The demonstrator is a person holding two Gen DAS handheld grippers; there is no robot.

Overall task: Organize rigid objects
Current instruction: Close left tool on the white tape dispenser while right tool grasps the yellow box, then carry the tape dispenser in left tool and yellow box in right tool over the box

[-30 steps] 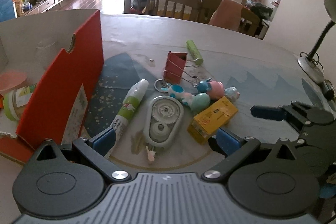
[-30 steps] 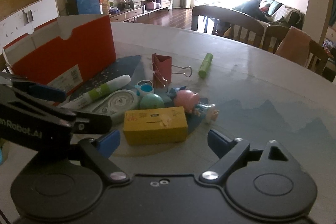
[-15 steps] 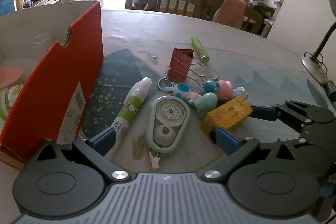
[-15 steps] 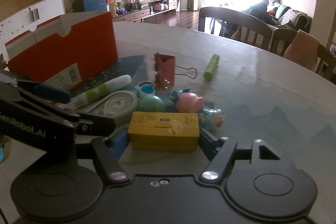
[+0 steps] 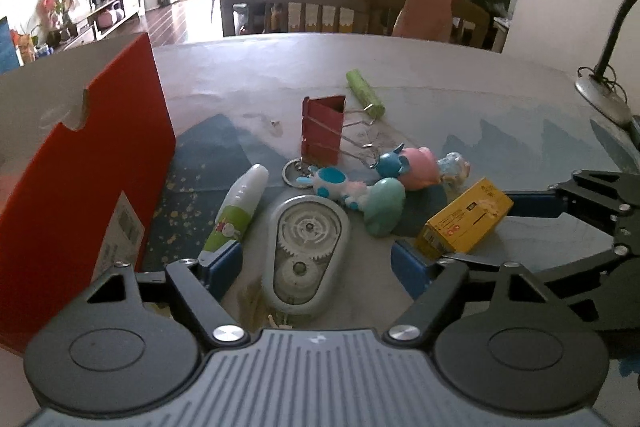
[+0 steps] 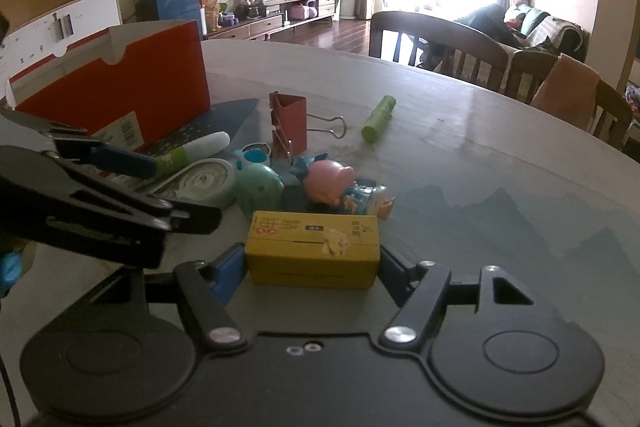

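The right gripper (image 6: 310,273) has clamped onto the yellow box (image 6: 312,247), ready to carry. The left gripper (image 5: 316,267) has been narrowing around the tape dispenser (image 5: 304,251) beside that box, pads not yet touching.

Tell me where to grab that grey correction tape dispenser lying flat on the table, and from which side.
Grip the correction tape dispenser across its two long curved edges, near the wide middle, coming down from above. It lies flat with its gear face up, so only the edges offer opposing surfaces. The left gripper already straddles it; the white tube crowds one side.
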